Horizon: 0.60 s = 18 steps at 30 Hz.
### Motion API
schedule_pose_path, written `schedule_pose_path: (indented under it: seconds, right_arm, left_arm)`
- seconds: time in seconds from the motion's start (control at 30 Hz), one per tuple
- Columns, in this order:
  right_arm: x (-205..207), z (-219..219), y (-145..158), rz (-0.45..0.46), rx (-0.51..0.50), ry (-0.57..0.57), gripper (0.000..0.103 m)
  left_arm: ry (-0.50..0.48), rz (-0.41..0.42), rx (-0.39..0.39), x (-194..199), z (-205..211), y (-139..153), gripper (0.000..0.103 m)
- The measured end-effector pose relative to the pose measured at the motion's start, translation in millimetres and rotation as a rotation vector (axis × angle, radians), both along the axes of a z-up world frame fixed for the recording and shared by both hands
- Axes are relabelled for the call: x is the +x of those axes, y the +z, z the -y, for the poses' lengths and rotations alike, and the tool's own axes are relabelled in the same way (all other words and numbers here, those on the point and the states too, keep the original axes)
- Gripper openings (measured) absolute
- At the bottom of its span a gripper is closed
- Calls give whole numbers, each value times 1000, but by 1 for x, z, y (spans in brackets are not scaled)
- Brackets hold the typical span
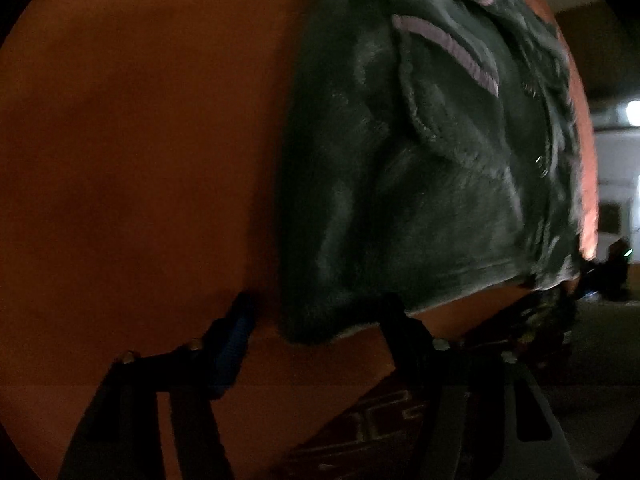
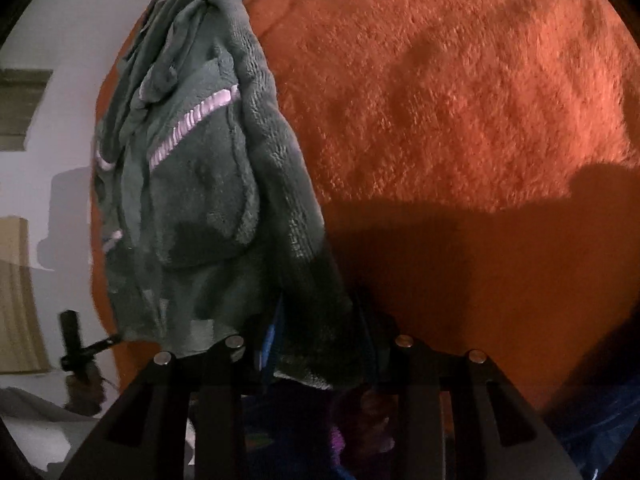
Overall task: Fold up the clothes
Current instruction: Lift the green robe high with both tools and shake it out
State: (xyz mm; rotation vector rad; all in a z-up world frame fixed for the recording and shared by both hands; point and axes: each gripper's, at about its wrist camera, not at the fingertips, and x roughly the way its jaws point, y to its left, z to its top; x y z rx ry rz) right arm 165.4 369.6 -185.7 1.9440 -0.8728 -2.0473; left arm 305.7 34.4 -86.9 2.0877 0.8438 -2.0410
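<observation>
Fleece garment [image 2: 208, 200], grey-green with lilac trim, is on the orange blanket [image 2: 460, 100] and looks bunched and twisted toward its far end in the right wrist view. The right hand-held gripper [image 2: 320, 344] has its fingers apart with a hem corner of the garment lying between them; whether the pads are biting the cloth I cannot tell, the spot is in shadow. The left hand-held gripper [image 1: 316, 320] is spread wide too, its fingers straddling the garment's near corner without pinching it.

Risks from here: plush this thick can slide out of a shallow pinch. If only the top layer gets caught, a lift would drag the layers apart and deepen that twist. The nap of the blanket may also grip the fleece, so pulling could rumple both.
</observation>
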Motion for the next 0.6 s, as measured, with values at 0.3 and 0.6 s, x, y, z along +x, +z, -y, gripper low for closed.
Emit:
schedule_pose_path:
  seconds: [0.3, 0.6]
  right_arm:
    - [-1, -2, -1, 43, -98, 7, 10]
    - [-51, 22, 68, -178, -80, 152, 9]
  left_arm:
    - [54, -45, 95, -5, 0, 6, 14]
    - [111, -205, 179, -43, 8, 71, 13]
